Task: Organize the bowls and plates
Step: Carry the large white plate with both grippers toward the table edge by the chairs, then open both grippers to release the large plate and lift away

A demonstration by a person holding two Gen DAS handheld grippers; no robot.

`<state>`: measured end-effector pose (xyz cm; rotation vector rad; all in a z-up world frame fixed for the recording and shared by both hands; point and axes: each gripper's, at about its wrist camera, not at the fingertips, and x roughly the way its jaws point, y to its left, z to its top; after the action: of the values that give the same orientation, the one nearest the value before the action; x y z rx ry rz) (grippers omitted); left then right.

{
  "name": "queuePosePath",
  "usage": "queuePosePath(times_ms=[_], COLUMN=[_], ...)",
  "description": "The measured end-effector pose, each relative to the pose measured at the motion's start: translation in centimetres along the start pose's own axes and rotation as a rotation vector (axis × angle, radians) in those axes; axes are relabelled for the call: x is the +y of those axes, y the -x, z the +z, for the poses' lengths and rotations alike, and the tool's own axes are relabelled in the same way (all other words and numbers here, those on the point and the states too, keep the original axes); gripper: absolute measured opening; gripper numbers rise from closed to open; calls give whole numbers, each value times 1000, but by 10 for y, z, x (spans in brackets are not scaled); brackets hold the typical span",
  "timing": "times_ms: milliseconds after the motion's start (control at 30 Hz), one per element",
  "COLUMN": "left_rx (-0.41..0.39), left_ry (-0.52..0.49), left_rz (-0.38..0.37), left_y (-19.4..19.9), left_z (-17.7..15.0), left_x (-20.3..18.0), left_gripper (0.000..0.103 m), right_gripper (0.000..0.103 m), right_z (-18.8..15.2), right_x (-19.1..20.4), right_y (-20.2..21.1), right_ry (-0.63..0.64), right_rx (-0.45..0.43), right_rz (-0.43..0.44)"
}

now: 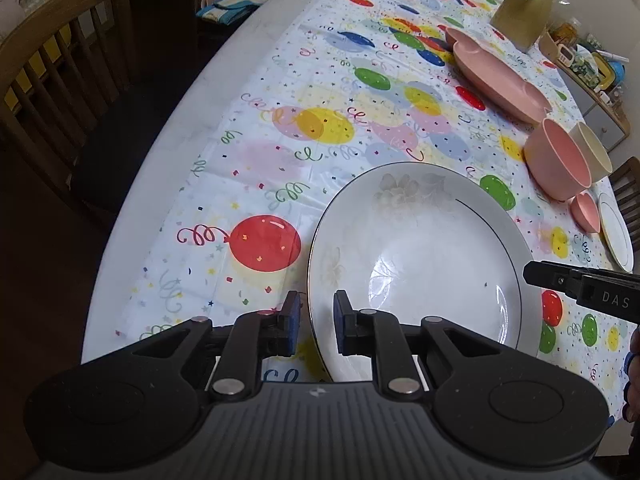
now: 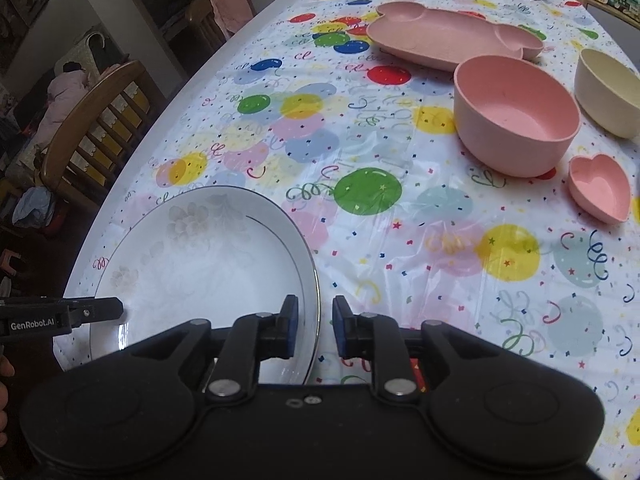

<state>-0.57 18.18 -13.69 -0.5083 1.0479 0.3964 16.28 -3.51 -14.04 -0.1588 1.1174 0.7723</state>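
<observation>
Tool in the left hand [image 1: 314, 322] has its two blue pads a narrow gap apart, straddling the left rim of the white china plate [image 1: 420, 264]; whether they pinch it or only bracket it I cannot tell. The right-hand tool [image 2: 316, 326] brackets the opposite rim the same way, and again contact is unclear.

That plate lies near the worktop's [image 1: 240, 92] left edge, on a balloon-print tablecloth [image 1: 280, 152]. It looks glazed and stiff, probably heavy for its width, slippery under the pads and breakable if dropped. The thin raised rim is the sensible hold, taken on both sides at once to keep it level.

Left of the plate the worktop ends quickly, with a wooden chair [image 1: 60, 80] beyond, so there is little margin there. Open cloth stretches ahead and rightward. Farther right stand a pink divided tray [image 2: 452, 40], a pink bowl [image 2: 516, 116], a cream bowl [image 2: 608, 92] and a small heart-shaped dish [image 2: 600, 188], all probably light plastic, well apart from the plate.
</observation>
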Motion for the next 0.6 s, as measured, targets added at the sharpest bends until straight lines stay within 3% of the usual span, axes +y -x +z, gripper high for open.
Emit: queuePosePath(times_ms=[233,333,600], left_rx=[-46,-68,-115], left_ry=[-56,-76,-135], left_rz=[-17,-27,-62], left_y=[25,35,55], left_z=[-4,-5,-9], left_x=[-7,-11,-26], left_gripper=[17,22,28], right_gripper=[29,33,53], right_z=[-4,-7,-17], right_x=[11,17,31], right_y=[21,29,55], right_ry=[22,26,34], right_rx=[-46,-64,-121], right_rz=[-17,-20,-33])
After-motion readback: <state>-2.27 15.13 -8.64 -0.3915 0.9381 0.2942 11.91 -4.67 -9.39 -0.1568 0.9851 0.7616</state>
